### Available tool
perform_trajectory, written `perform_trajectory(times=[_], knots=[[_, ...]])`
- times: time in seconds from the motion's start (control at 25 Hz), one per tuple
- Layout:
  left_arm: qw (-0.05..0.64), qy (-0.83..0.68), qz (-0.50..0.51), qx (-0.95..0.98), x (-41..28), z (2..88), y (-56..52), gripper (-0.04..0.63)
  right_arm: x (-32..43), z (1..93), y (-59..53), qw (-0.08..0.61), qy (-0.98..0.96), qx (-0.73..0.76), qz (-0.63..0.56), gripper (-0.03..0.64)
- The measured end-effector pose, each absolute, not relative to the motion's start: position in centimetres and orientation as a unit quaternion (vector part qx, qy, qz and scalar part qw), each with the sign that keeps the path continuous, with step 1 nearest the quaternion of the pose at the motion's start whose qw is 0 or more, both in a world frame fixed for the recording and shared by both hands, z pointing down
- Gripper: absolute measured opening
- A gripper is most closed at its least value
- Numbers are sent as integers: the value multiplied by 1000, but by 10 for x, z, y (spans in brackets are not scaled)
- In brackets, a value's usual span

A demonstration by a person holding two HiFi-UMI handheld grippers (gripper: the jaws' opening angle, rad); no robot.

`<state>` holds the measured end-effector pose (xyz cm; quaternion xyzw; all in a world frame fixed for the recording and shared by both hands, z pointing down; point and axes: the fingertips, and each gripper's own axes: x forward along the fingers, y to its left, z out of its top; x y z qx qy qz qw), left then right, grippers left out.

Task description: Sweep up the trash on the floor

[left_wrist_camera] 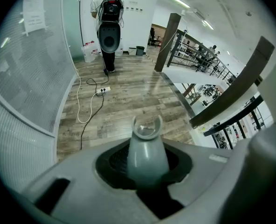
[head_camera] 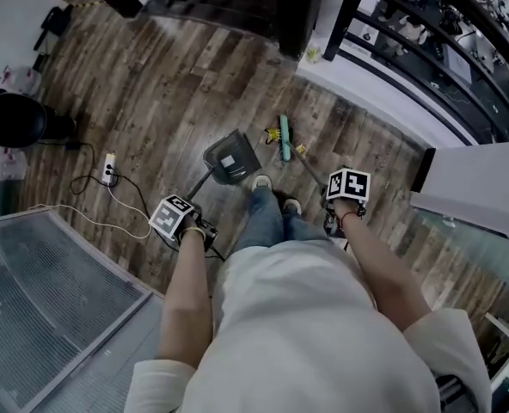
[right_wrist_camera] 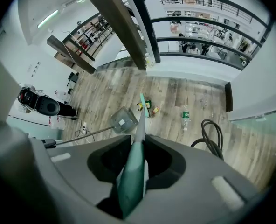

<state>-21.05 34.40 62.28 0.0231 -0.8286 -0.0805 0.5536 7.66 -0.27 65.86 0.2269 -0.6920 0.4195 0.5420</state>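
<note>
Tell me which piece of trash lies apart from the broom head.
The green-labelled bottle, lying alone; the wrappers cluster at the broom head.

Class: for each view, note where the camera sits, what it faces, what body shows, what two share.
Head view: on head, facing floor; arms, legs show.
Left gripper view: on left hand-held gripper, facing dustpan handle, floor; no body.
Right gripper view: on right hand-held gripper, facing broom handle, trash; no body.
Head and right gripper views show the dustpan.

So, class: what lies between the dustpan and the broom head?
A small yellow scrap of trash, right beside the broom head; the floor from there to the dustpan is bare wood. The head view shows it.
</note>
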Motion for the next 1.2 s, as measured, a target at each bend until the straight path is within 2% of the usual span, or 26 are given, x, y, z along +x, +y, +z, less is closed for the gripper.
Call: perform_trajectory(times=[0.36,0.92,1.2], knots=[[568,-819,-73,43,-261,632,314,87,39,655,-26,527,-677,269,438,98],[581,-811,-44,58,-309,648,277,87,-10,671,-68,555,-673,296,390,98],[584,-809,-30,63,-320,654,265,87,-27,684,-71,592,-671,288,341,98]])
